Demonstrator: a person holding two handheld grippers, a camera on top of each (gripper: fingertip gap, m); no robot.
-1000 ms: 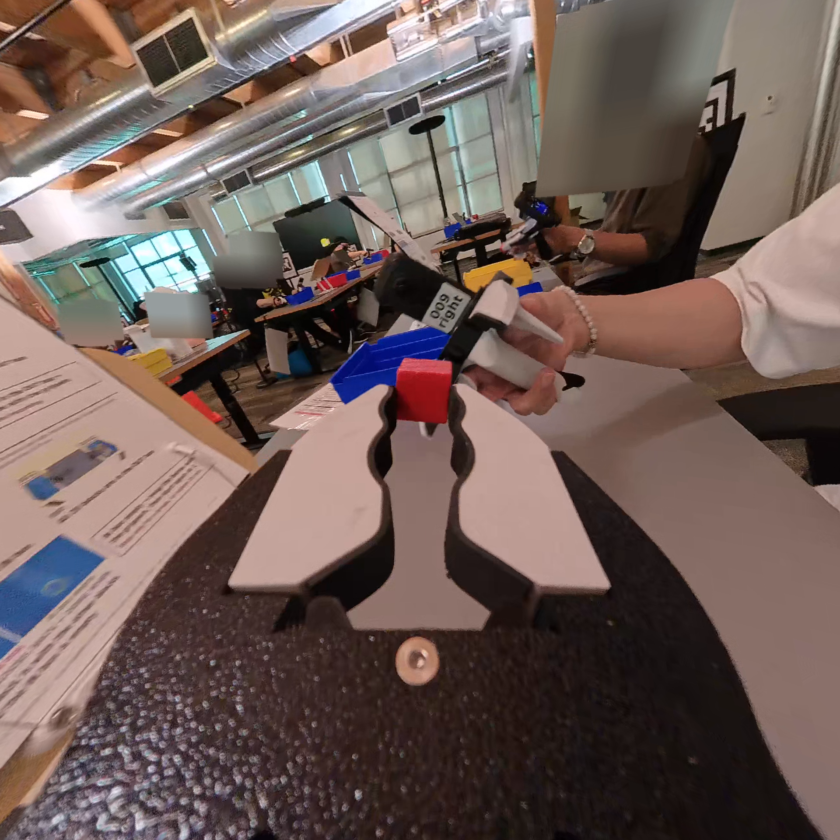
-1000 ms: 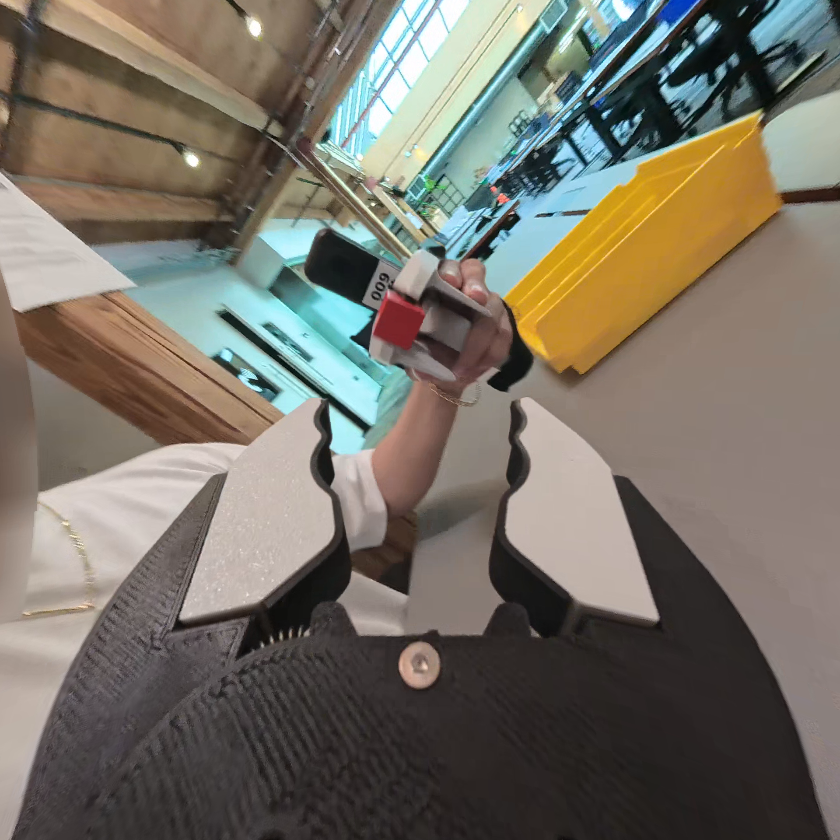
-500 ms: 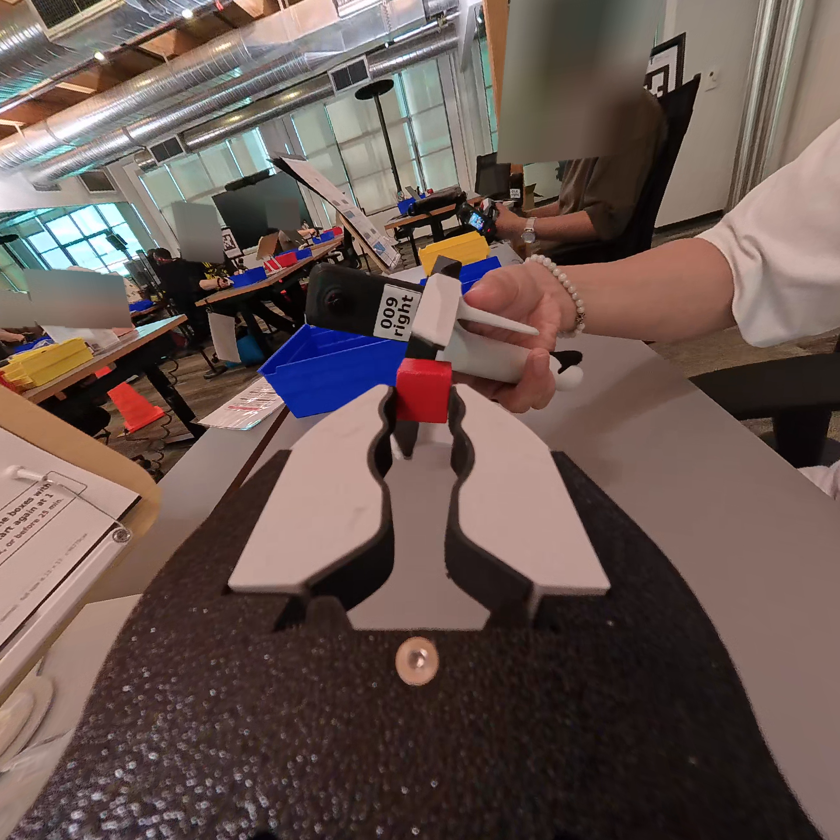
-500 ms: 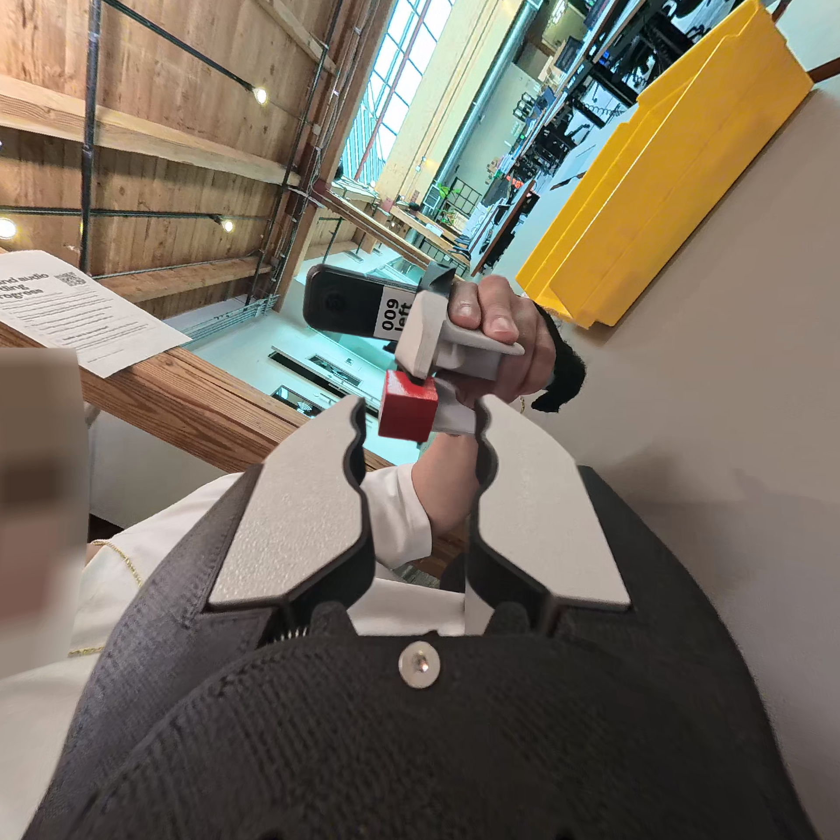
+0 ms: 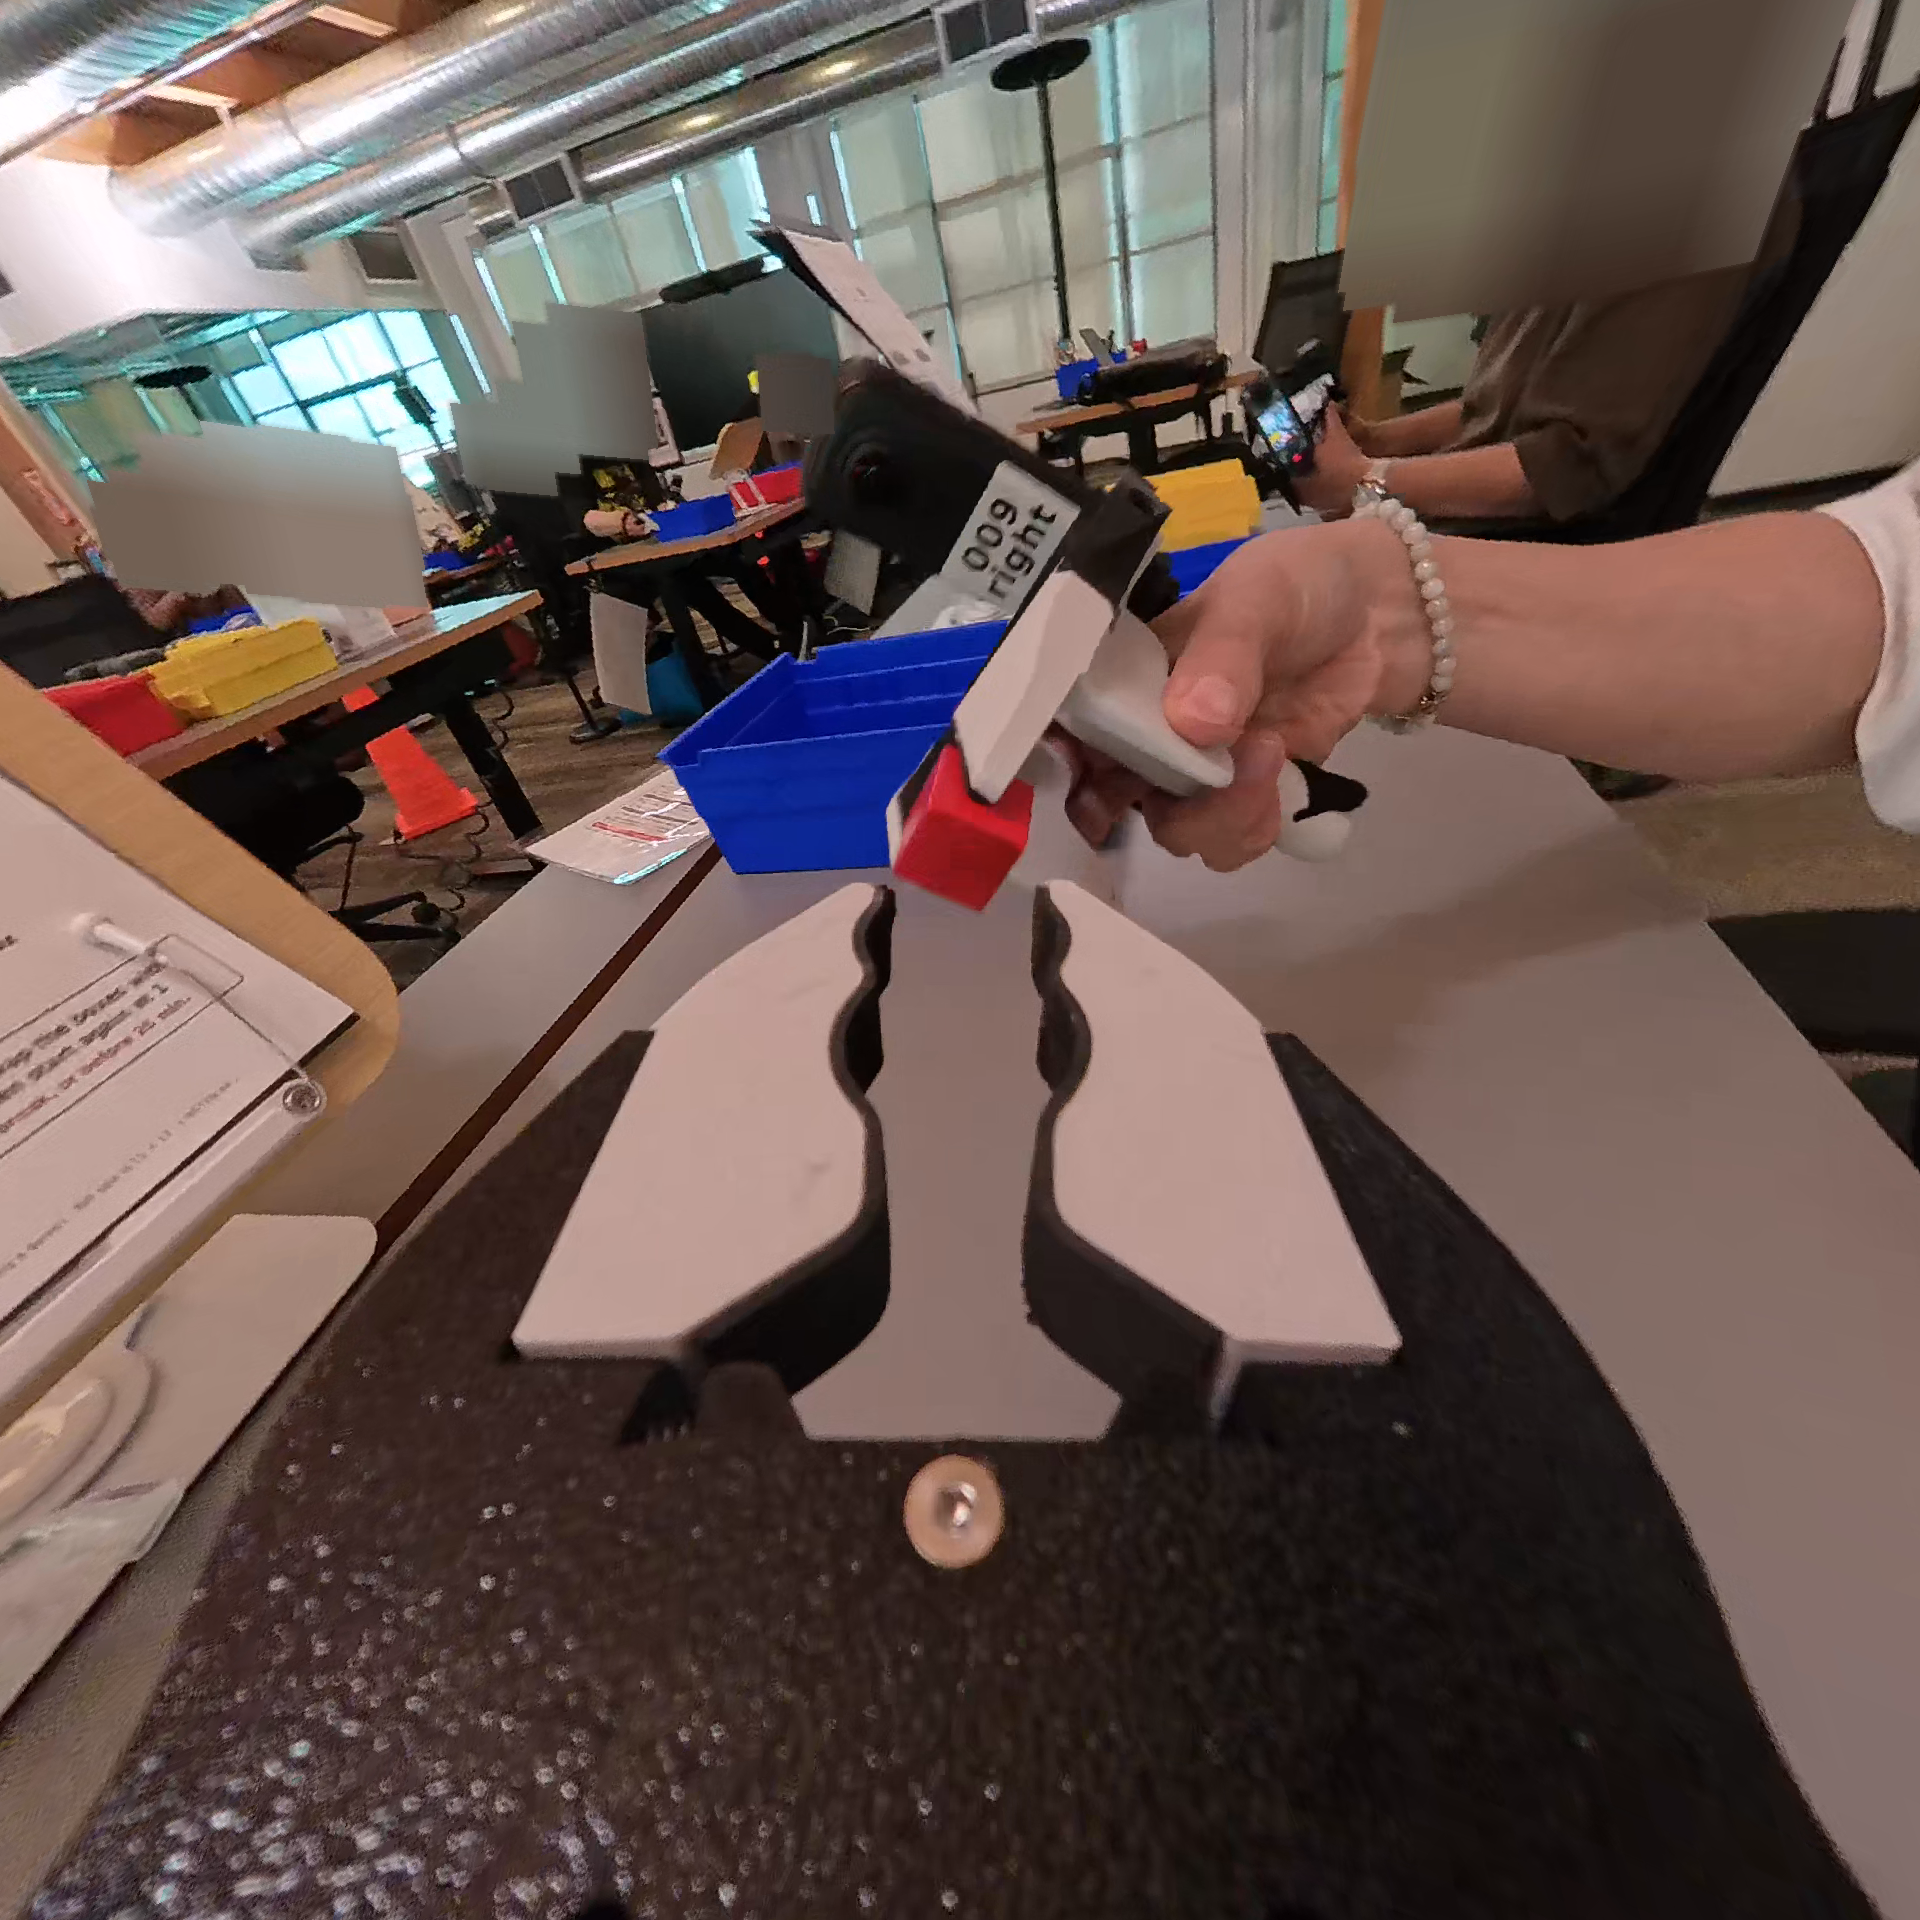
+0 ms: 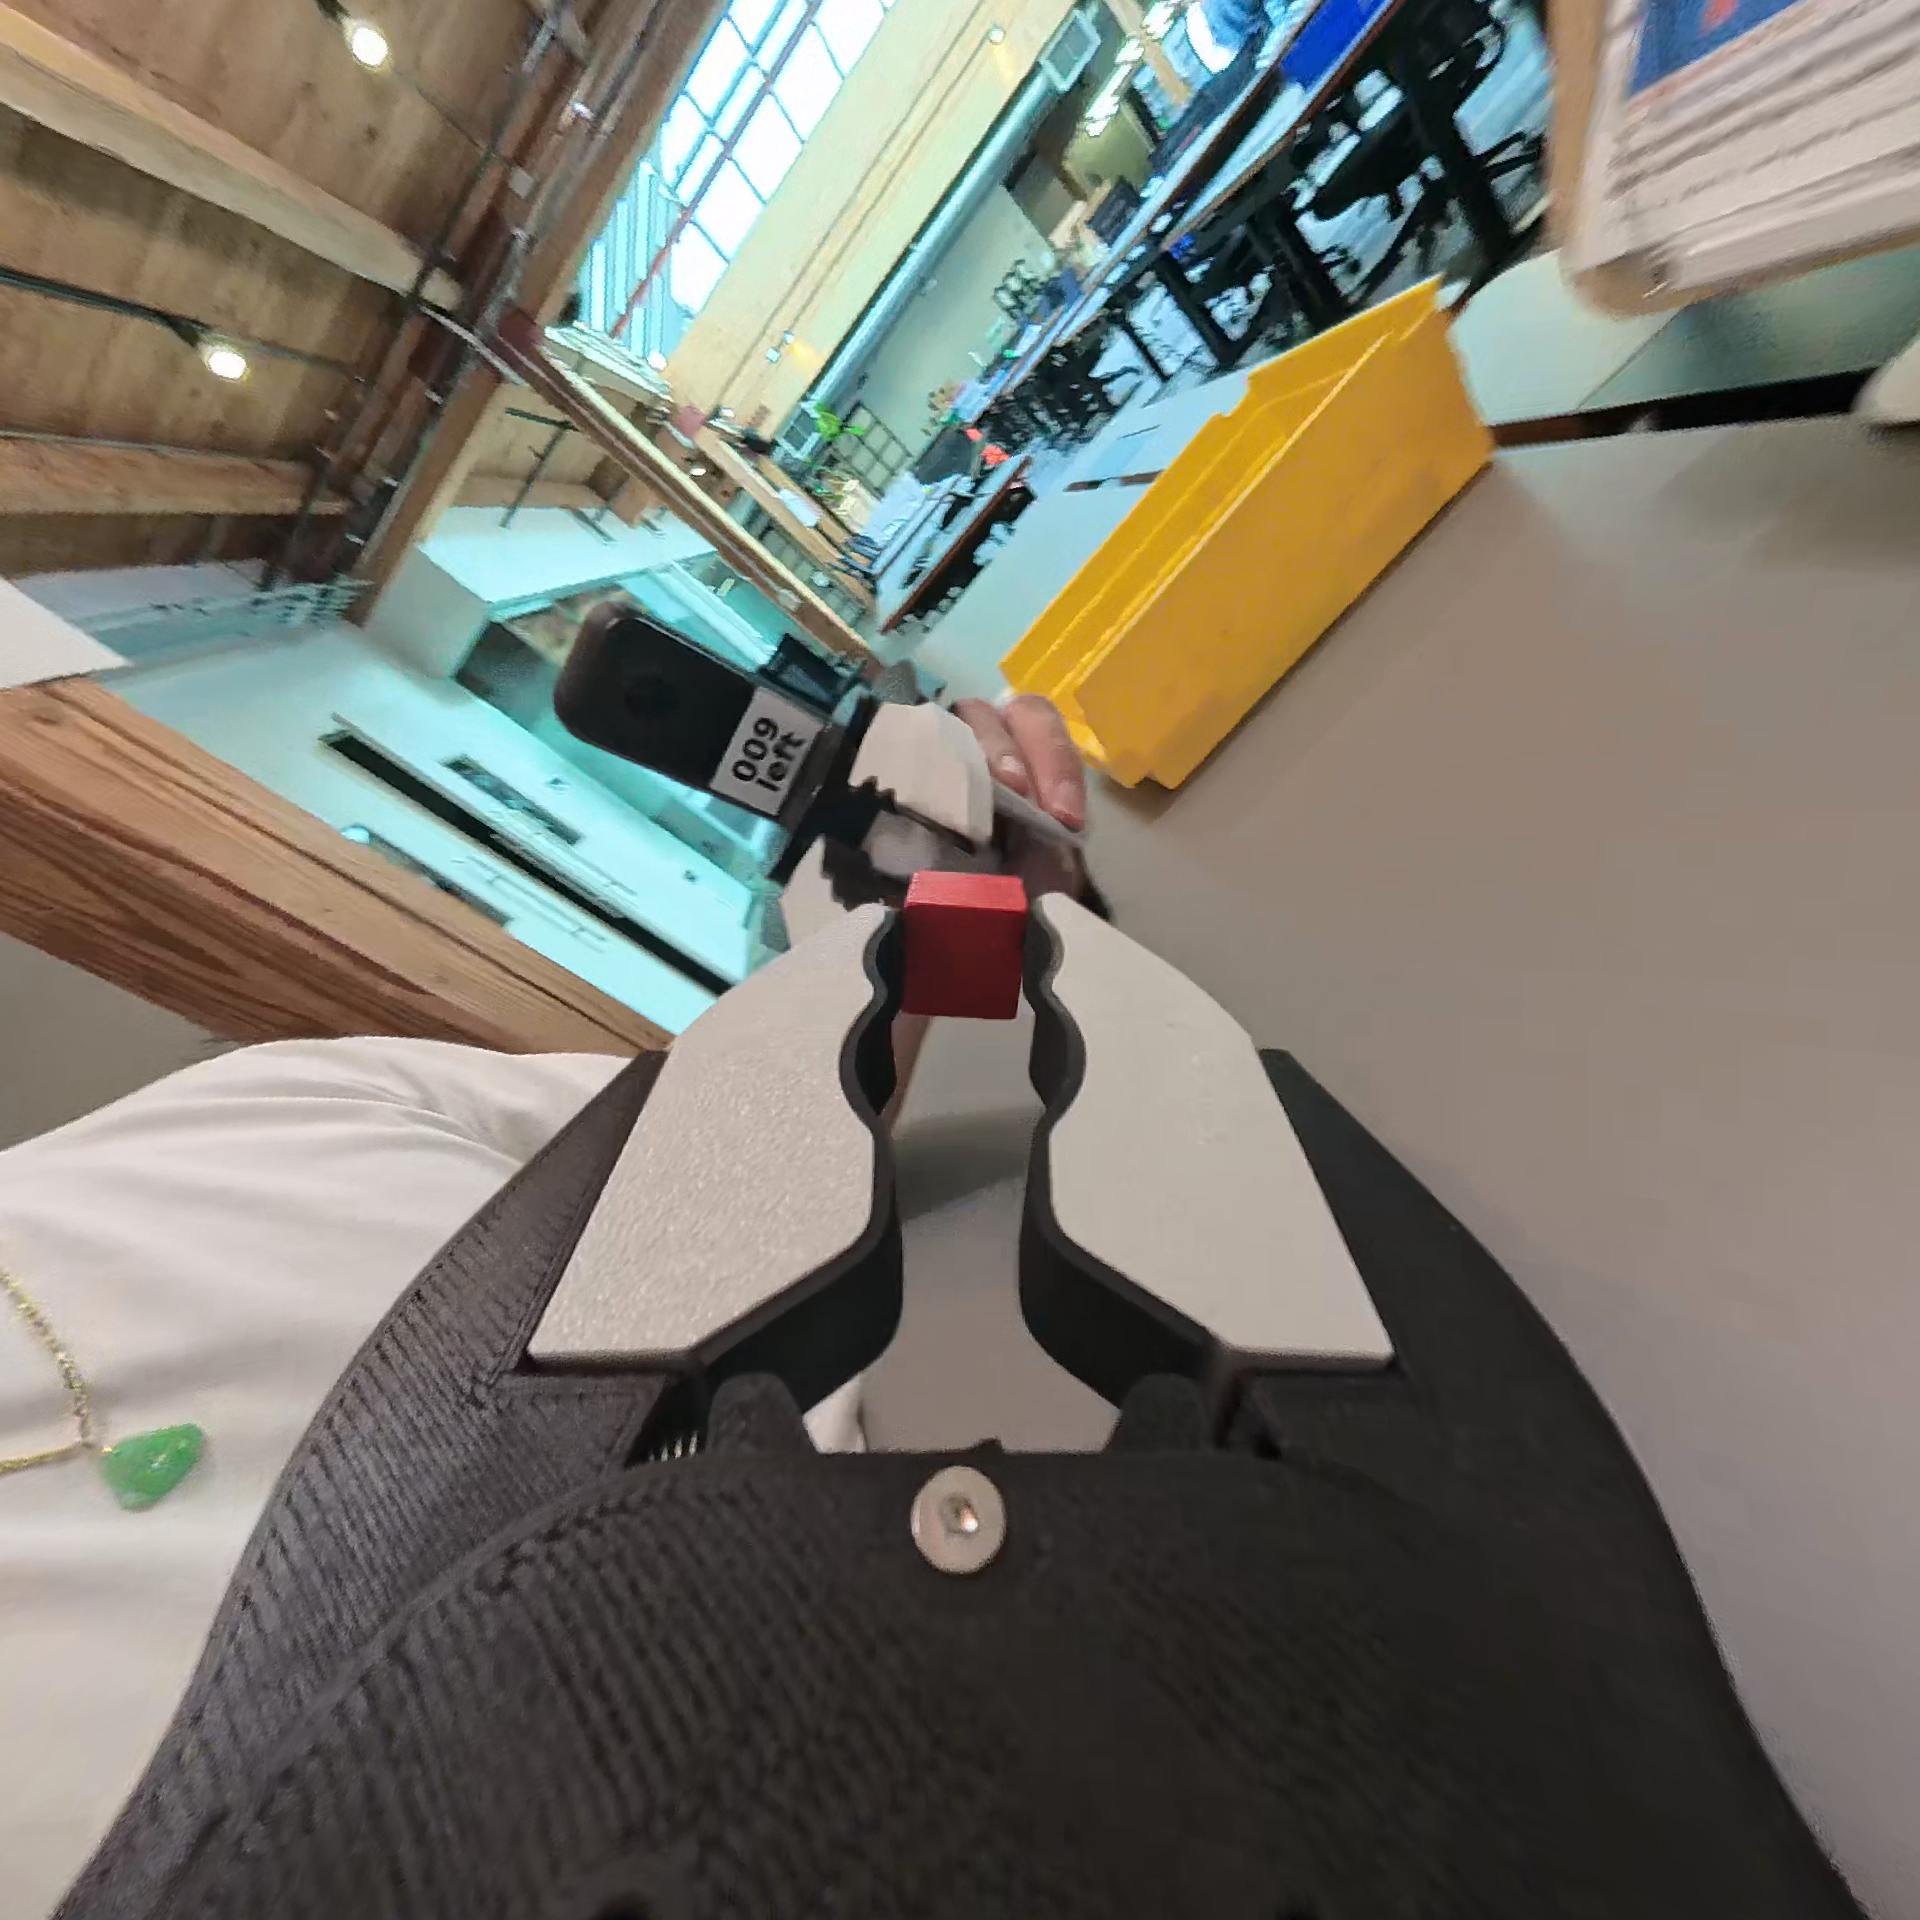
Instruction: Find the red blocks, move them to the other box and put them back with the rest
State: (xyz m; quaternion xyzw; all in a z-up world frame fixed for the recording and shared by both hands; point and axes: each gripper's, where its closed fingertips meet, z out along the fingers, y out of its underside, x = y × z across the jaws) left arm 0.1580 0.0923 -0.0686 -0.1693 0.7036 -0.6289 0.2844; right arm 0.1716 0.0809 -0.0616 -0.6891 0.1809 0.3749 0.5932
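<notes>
A red block (image 6: 961, 951) is clamped between the two pads of my right gripper (image 6: 961, 935), above the grey table. In the left wrist view the same block (image 5: 956, 842) sits in the right gripper's fingertips (image 5: 961, 821), just past and above my left gripper (image 5: 961, 914). My left gripper is open, with nothing between its pads, only the table behind. It also shows in the right wrist view (image 6: 883, 831), close behind the block and apart from it. A blue bin (image 5: 810, 748) stands behind on the table. A yellow bin (image 6: 1247, 582) stands farther off in the right wrist view.
The grey table (image 5: 1507, 1039) stretches ahead and to the right. A wooden board with printed sheets (image 5: 156, 987) stands at the left edge. A person's hand (image 5: 1268, 665) holds the right gripper. Other desks, bins and an orange cone (image 5: 416, 779) lie beyond.
My right gripper came in open and shut on the red block that my left gripper held. My left gripper let go and the block now sits tilted in the right one, clear of my left pads.
</notes>
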